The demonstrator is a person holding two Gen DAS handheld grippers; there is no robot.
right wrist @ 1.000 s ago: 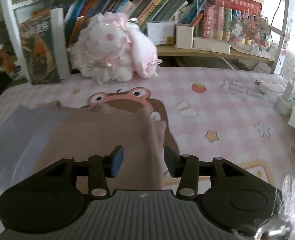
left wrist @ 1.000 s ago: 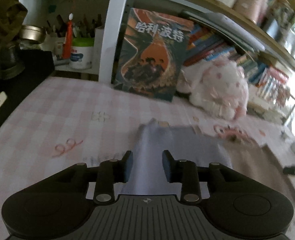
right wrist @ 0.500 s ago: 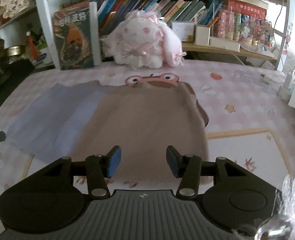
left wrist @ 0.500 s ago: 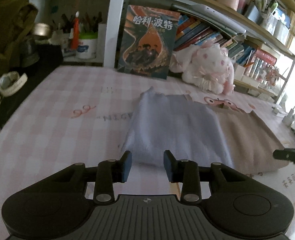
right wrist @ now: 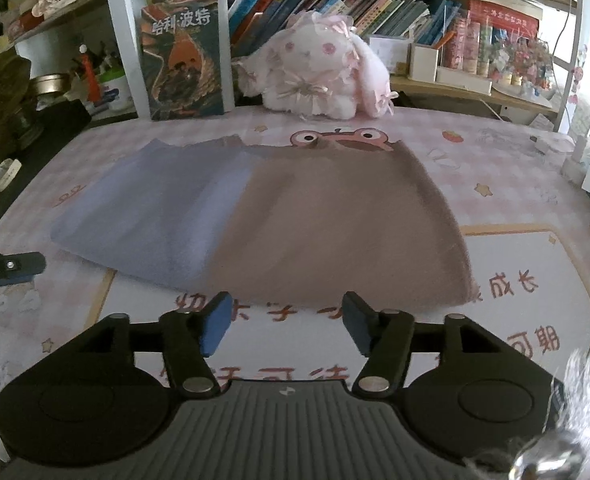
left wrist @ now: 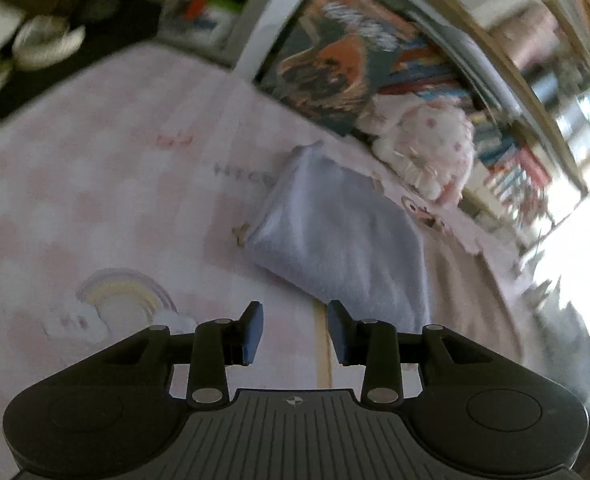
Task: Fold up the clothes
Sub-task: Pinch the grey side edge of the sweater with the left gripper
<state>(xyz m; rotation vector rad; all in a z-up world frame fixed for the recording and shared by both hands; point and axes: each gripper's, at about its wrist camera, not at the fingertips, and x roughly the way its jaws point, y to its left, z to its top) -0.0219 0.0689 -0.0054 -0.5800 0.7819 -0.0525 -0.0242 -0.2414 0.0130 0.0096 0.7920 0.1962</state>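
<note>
The pink checked table mat (right wrist: 495, 152) stretched ahead of both grippers, and the folded garment (right wrist: 279, 216), lavender on its left part and brown on its right, lay flat on it just beyond the right gripper (right wrist: 283, 320). That gripper stood wide open and empty, its jaws short of the near hem. The left gripper (left wrist: 295, 332) was also parted and held nothing, with the lavender edge ahead and to its right. A plush bunny (right wrist: 315, 68) sat far ahead. A careless grab might have pinched only the top layer and dragged the fold open.
</note>
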